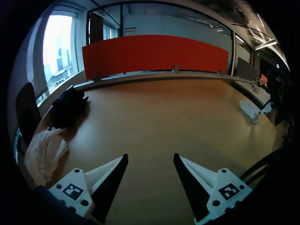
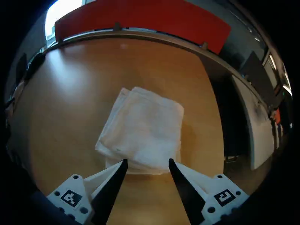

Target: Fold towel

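Looking along my right gripper [image 2: 147, 160], I see its 2 fingers spread wide apart. They hold nothing. The towel [image 2: 144, 123] lies just in front of them on the table [image 2: 67, 97]. It is white and folded into a thick, soft square with a few layers. It sits a bit crooked, with 1 corner pointing away from me. The tips of my 2 fingers are right at the near edge of the towel. I cannot tell if they touch it or hang just above it. The towel is nearer the right side of the table. Past the far edge of the table stands a long red wall [image 2: 150, 15].

My left gripper [image 1: 150, 155] is wide open too, and it has nothing in it. It sits low over the brown wood, and the wood between its 2 fingers is bare. On the left side of the table sits a dark bag [image 1: 67, 107]. Just beside it, closer to me, is a crumpled white cloth [image 1: 45, 153]. Far off on the right lies a small white thing [image 1: 250, 108]; it is too small for me to tell what it is. A big bright window [image 1: 58, 52] is behind the bag, and the red wall runs across the back.
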